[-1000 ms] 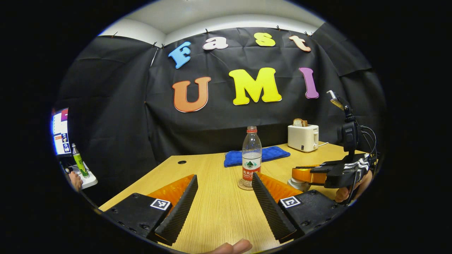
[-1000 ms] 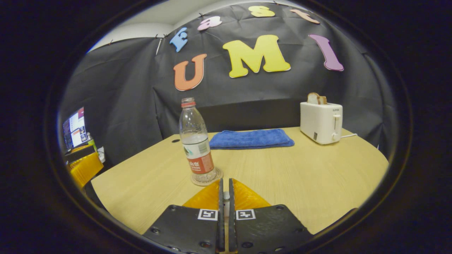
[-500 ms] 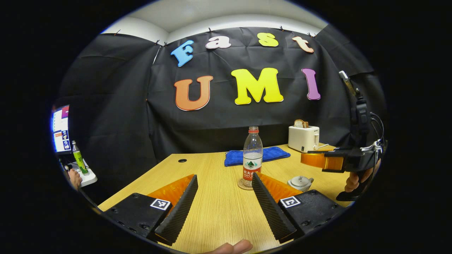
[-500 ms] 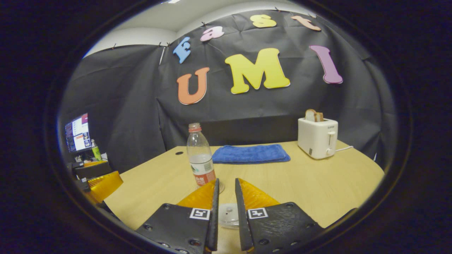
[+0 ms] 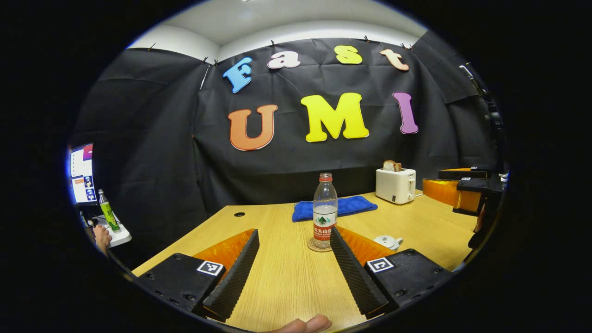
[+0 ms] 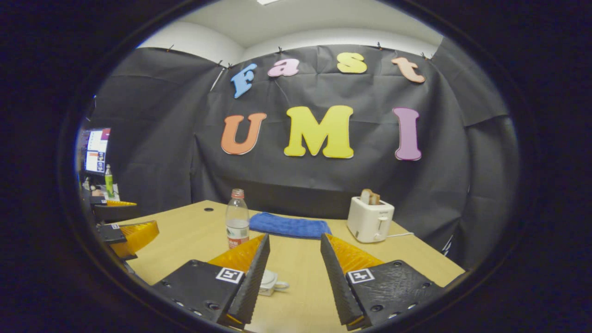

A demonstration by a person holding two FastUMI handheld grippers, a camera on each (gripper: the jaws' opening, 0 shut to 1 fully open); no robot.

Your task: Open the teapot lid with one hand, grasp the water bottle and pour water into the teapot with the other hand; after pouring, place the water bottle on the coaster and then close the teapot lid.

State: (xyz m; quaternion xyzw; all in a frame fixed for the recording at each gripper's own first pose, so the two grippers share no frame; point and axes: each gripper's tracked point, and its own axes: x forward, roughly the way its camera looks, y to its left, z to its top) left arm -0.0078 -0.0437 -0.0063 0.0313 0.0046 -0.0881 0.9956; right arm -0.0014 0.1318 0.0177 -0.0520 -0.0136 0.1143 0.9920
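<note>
1. Above the table's (image 6: pixel 430 259) near edge in the right gripper view, the right gripper (image 6: pixel 290 273) has pulled up and back since a second ago, when its fingers were pressed together over the teapot's lid knob; now its fingers stand wide apart with nothing between them.
2. With that retreat the teapot (image 6: pixel 269 282) sits free on the table, partly hidden behind the right gripper's left-hand finger, lid on; in the left gripper view the teapot (image 5: pixel 387 241) stands near the table's right edge, where half a second ago the other gripper still hovered close above it.
3. The left gripper (image 5: pixel 292 263) has barely shifted: low over the near edge, fingers spread wide, holding nothing.
4. The water bottle (image 5: pixel 325 210) remains upright on the round coaster (image 5: pixel 319 245) toward the table's middle, beyond the left gripper's fingers and apart from them.
5. A blue cloth (image 5: pixel 334 207) lies along the far edge, and a white toaster (image 5: pixel 395 185) with bread in it stands at the far right corner.
6. The bottle's red and white label carries print too small to read; the small mark on the toaster's front is likewise illegible.
</note>
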